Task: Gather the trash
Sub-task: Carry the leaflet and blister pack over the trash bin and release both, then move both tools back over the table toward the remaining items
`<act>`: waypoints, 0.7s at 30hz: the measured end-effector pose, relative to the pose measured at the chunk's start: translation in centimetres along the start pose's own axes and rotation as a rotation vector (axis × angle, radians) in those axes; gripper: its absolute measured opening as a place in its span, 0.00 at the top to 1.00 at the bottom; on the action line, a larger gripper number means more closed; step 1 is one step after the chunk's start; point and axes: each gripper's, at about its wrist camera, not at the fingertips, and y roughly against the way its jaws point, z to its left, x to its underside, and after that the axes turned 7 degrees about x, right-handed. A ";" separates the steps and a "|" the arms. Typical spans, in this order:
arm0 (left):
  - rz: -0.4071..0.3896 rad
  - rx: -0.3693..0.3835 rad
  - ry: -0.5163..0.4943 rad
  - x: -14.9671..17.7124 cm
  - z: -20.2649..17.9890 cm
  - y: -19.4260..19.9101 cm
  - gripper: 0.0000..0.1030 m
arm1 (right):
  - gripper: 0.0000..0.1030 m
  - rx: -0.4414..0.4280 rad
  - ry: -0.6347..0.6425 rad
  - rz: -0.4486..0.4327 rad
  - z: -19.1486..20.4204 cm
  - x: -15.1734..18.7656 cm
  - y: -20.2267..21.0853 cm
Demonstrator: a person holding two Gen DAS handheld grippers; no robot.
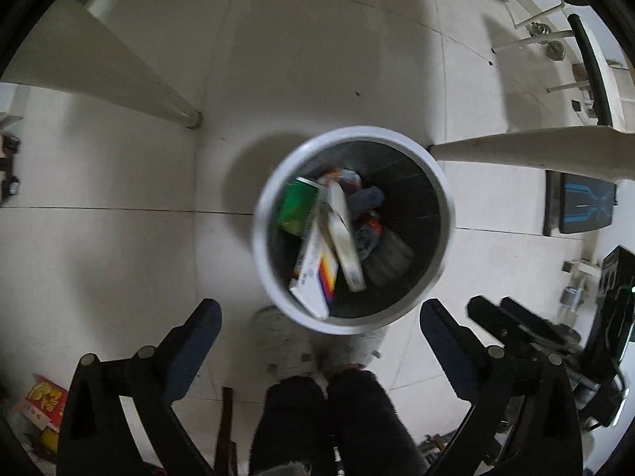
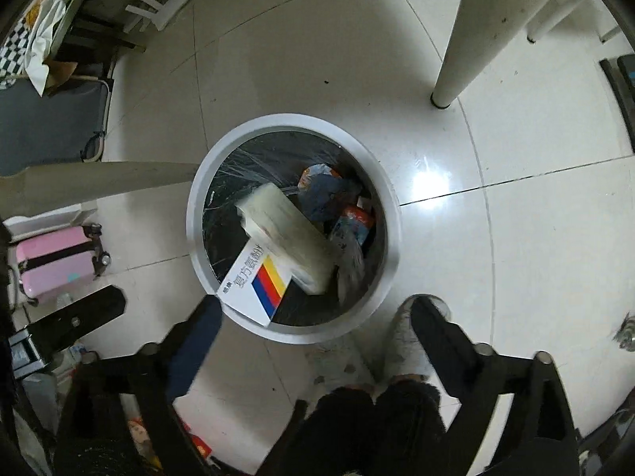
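A round white trash bin [image 1: 444,214] with a black liner stands on the tiled floor, seen from above; it also shows in the right wrist view [image 2: 391,214]. Inside lie a white medicine box with a red, blue and yellow stripe [image 1: 313,277] [image 2: 258,281], a blurred pale box [image 1: 343,238] [image 2: 285,234], a green can [image 1: 297,206] and crumpled wrappers [image 2: 329,194]. My left gripper [image 1: 320,313] is open and empty above the bin's near rim. My right gripper [image 2: 315,309] is open and empty above the same rim. The right gripper's fingers [image 1: 512,317] show in the left wrist view.
White table legs [image 1: 119,75] [image 2: 472,35] stand beside the bin. The person's slippered feet [image 1: 285,341] are at the bin's near side. A pink suitcase [image 2: 55,261], a folding cot [image 2: 47,123], a dark monitor [image 1: 583,206] and a red box [image 1: 45,400] sit around the floor.
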 end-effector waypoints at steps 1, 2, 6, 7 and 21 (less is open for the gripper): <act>-0.019 -0.022 -0.002 0.4 -0.1 0.8 0.01 | 0.04 0.010 0.009 -0.006 0.2 0.1 0.5; -0.026 -0.033 -0.004 0.5 0.3 1.4 0.01 | 0.04 0.016 0.015 -0.011 0.3 0.3 1.0; -0.070 -0.082 -0.003 2.0 0.1 3.7 0.01 | 0.03 0.061 0.043 -0.033 1.1 1.1 3.4; -0.079 -0.093 -0.004 2.4 -0.1 4.3 0.01 | 0.03 0.073 0.046 -0.041 1.2 1.3 4.2; -0.145 -0.153 -0.037 8.2 -2.9 13.8 0.01 | 0.03 0.137 0.084 -0.091 2.0 7.4 17.6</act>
